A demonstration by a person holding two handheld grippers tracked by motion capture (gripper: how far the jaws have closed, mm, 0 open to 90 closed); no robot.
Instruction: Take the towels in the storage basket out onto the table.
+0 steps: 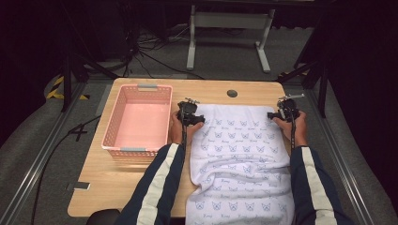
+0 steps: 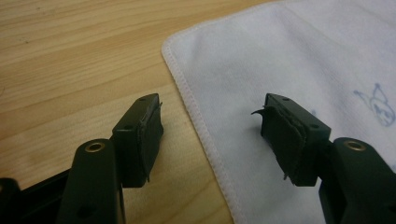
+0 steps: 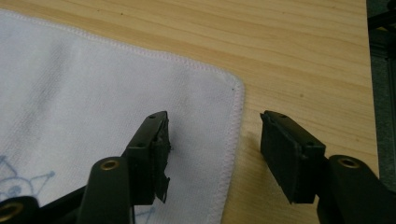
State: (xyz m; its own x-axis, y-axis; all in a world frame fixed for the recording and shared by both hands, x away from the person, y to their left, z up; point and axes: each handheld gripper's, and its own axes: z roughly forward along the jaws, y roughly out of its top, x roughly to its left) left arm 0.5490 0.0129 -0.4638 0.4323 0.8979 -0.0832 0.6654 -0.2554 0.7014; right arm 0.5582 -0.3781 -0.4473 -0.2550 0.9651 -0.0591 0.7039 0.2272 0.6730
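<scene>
White towel (image 1: 241, 150) with small blue prints lies flat on the wooden table (image 1: 94, 183), near end hanging over the person's edge, pink basket (image 1: 138, 121) just beside it on the left. Left gripper (image 1: 191, 117) sits at the far left corner, jaws spread and straddling the hem (image 2: 198, 116), nothing pinched. Right gripper (image 1: 284, 112) mirrors it at the far right corner (image 3: 233, 88), jaws apart over the edge. Likely both are lined up to pinch corners for a fold.
</scene>
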